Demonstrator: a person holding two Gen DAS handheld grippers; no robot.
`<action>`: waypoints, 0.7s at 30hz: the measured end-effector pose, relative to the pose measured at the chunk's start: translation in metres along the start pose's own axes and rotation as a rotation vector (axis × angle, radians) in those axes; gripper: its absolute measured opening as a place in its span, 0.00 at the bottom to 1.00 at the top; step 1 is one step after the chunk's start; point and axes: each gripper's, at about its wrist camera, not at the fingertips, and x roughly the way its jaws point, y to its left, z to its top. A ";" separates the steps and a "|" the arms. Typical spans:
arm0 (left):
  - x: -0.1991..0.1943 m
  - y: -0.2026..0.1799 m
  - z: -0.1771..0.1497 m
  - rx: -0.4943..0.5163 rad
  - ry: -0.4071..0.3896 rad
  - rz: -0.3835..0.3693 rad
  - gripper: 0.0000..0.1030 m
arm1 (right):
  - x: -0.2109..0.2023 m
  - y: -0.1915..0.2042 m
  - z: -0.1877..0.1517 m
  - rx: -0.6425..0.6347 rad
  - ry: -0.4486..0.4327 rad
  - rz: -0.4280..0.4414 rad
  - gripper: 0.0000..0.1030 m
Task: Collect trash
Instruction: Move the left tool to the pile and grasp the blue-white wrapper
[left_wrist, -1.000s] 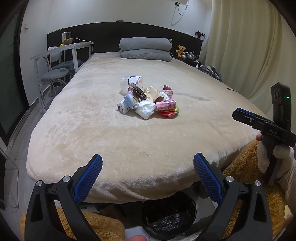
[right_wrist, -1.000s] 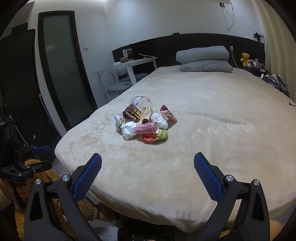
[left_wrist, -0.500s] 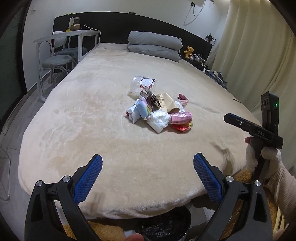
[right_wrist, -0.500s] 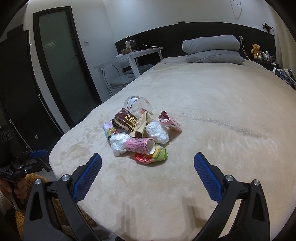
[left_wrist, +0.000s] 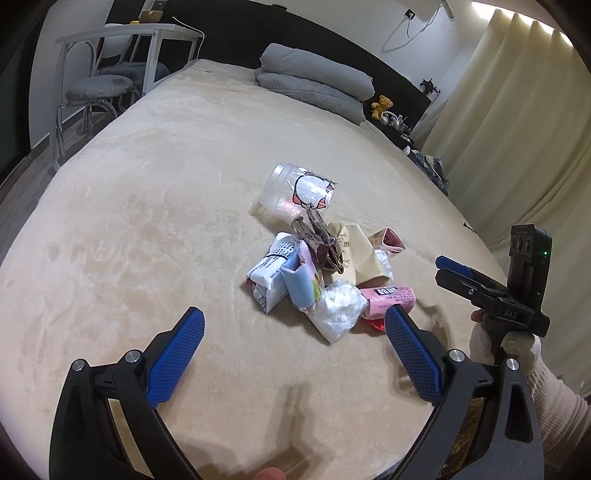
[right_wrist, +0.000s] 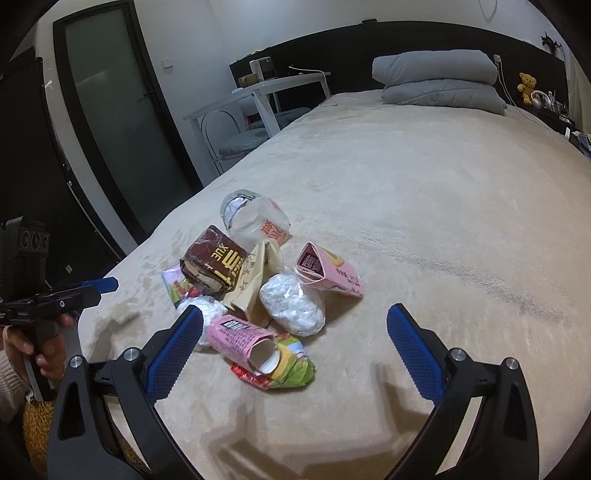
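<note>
I hold my left gripper (left_wrist: 293, 341) and right gripper (right_wrist: 295, 338) both spread wide and gripping nothing, low over the near part of the bed (right_wrist: 424, 192), where the trash pile (right_wrist: 258, 295) lies just beyond their blue fingertips (right_wrist: 177, 347).

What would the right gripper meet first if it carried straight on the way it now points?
Probably the pink rolled wrapper at the near edge of the trash pile, between the open right gripper fingers; depth is uncertain.
</note>
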 end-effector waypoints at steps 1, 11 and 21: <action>0.006 0.000 0.003 0.001 0.007 -0.011 0.92 | 0.004 -0.003 0.002 0.004 0.004 0.006 0.95; 0.055 -0.013 0.025 0.094 0.061 -0.044 0.82 | 0.036 -0.021 0.020 0.038 0.039 0.068 0.91; 0.068 -0.009 0.026 0.117 0.088 -0.039 0.52 | 0.064 -0.029 0.023 0.034 0.095 0.119 0.82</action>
